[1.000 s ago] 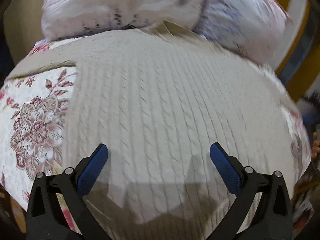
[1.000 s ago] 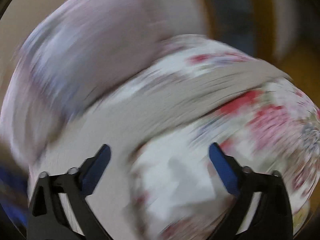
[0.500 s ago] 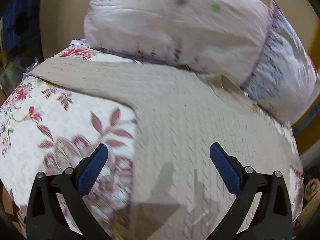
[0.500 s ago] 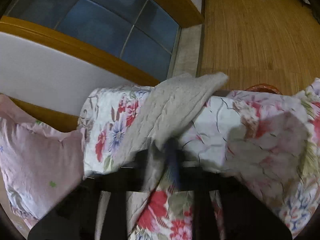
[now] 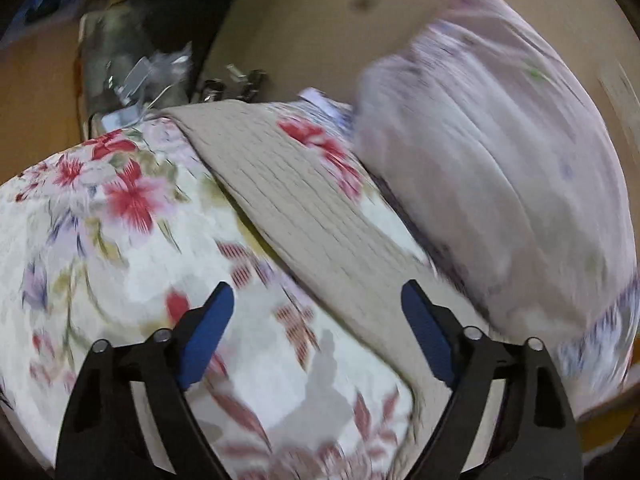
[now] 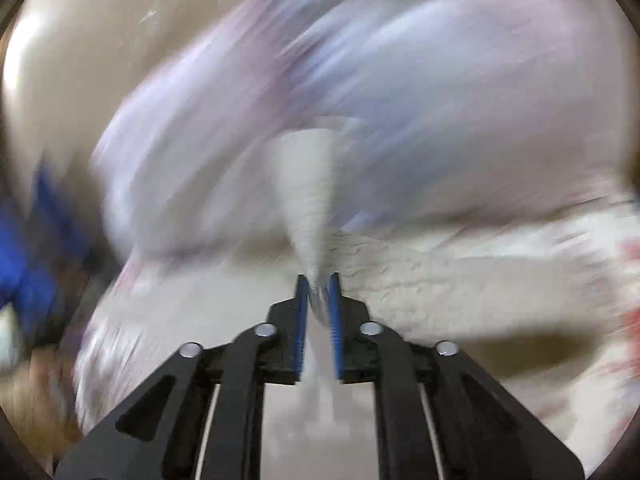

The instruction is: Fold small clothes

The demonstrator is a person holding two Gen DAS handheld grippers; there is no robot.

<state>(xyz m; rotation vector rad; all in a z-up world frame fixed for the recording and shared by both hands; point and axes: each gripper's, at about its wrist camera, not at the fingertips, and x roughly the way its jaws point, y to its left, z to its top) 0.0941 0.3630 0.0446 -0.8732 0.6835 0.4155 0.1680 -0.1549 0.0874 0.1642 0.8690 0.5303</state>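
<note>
The right gripper (image 6: 318,280) is clenched on a pinch of the beige knit (image 6: 420,284), which rises in a narrow peak in front of the pillow (image 6: 400,100); the view is badly blurred. The left gripper (image 5: 318,308) hangs released over the floral bedspread (image 5: 100,240), with a band of knit (image 5: 304,216) lying beside the pillow (image 5: 500,184). The step looks like carrying 1 edge over for a fold. Next, the left gripper likely needs its own hold on the knit.
</note>
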